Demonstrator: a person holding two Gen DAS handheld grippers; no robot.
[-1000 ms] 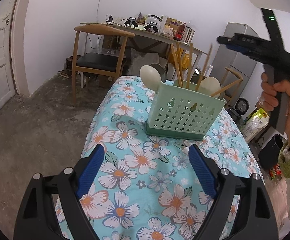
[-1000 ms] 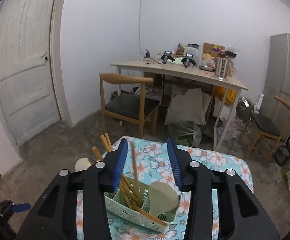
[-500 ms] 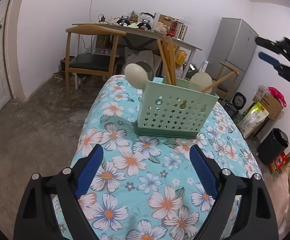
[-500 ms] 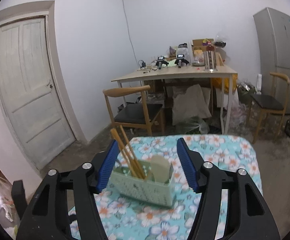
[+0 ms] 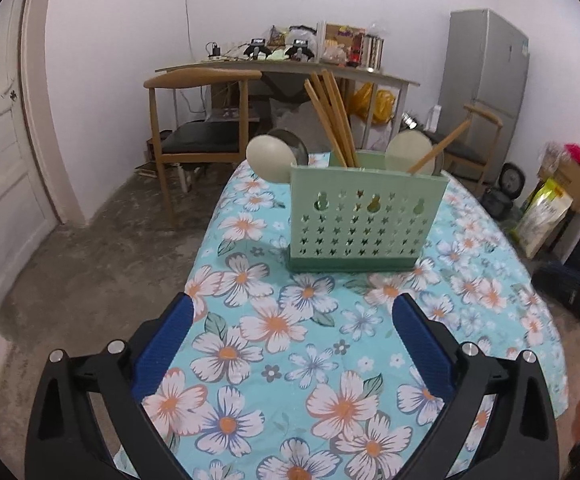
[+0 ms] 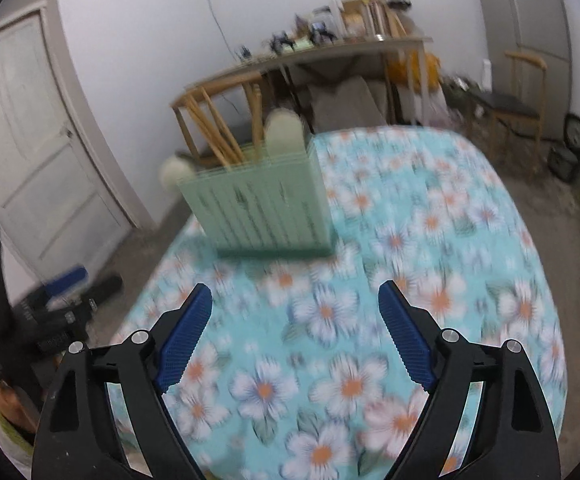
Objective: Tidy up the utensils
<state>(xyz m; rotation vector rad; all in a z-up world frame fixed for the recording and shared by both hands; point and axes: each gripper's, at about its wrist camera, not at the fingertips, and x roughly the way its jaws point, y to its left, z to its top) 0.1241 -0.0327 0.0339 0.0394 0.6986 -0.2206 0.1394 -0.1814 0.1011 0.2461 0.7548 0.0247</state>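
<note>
My left gripper (image 5: 290, 312) is hanging over the near part of the counter (image 5: 490, 288), its jaws spread as wide as they go after just opening further, and nothing is sitting between the blue pads (image 5: 165, 344) but flowered cloth. My right gripper (image 6: 294, 300) is also pointing down at the counter, and its jaws have just been opening too; they are standing wide apart with only the tablecloth showing between them. The right wrist view is smeared by motion, so fine detail there is hard to read.

The green utensil holder (image 5: 366, 220) is standing upright on the counter, well ahead of both grippers and touching neither. Its front wall is pierced with star-shaped holes. A bundle of wooden chopsticks (image 5: 330, 116) is leaning out of its top towards the left, and one more stick (image 5: 438, 148) is slanting up to the right. A pale spoon bowl (image 5: 269, 160) is poking out past the holder's left end, with a darker metal one just behind it, and another pale round spoon head (image 5: 410, 152) is rising at the right side. From the right wrist view the holder (image 6: 257, 208) is sitting to the left of centre.

Behind the counter a wooden chair (image 5: 197, 120) and a cluttered table (image 5: 290, 68) are standing by the wall, with a grey fridge (image 5: 486, 80) to the right.
</note>
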